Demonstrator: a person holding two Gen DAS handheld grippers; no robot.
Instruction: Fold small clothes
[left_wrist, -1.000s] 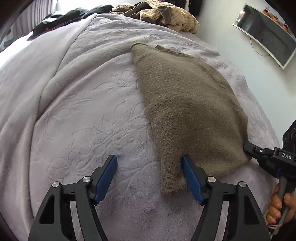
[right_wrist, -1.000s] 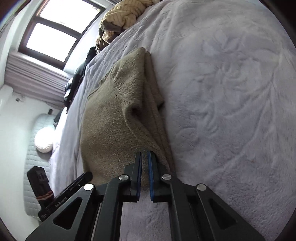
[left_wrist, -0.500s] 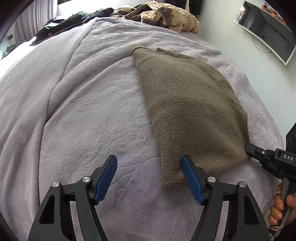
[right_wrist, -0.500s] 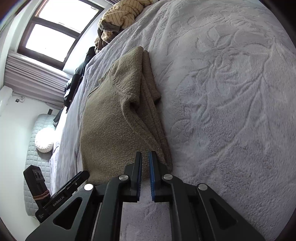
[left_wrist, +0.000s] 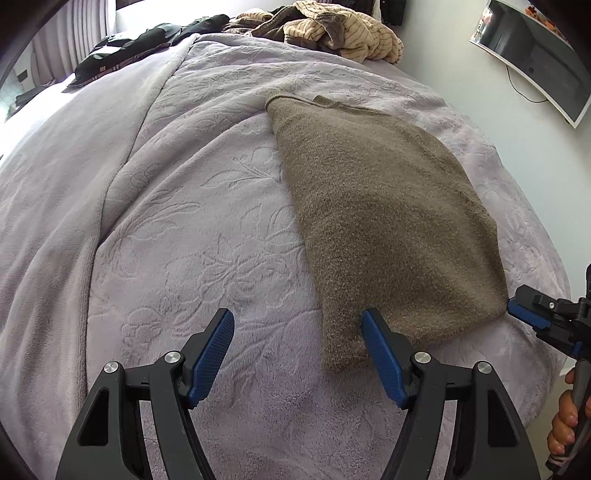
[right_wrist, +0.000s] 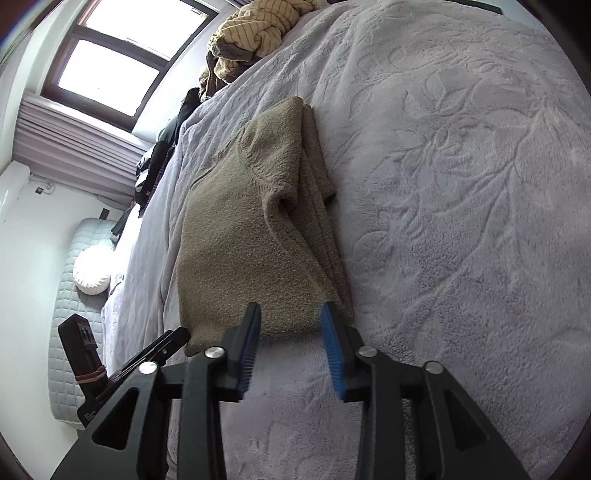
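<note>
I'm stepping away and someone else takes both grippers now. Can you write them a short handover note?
Left gripper: open, holding nothing, poised over the near corner of the brown sweater.
Right gripper: jaws opening, nothing pinched; the sweater's near edge lies just beyond its tips.
Sweater: folded into a narrow stack, lying flat on the lilac bedspread near the bed's edge.
Done: sweater folded lengthwise and let go.
Left: probably one more fold across, then the heap of unfolded clothes at the far end of the bed.
</note>
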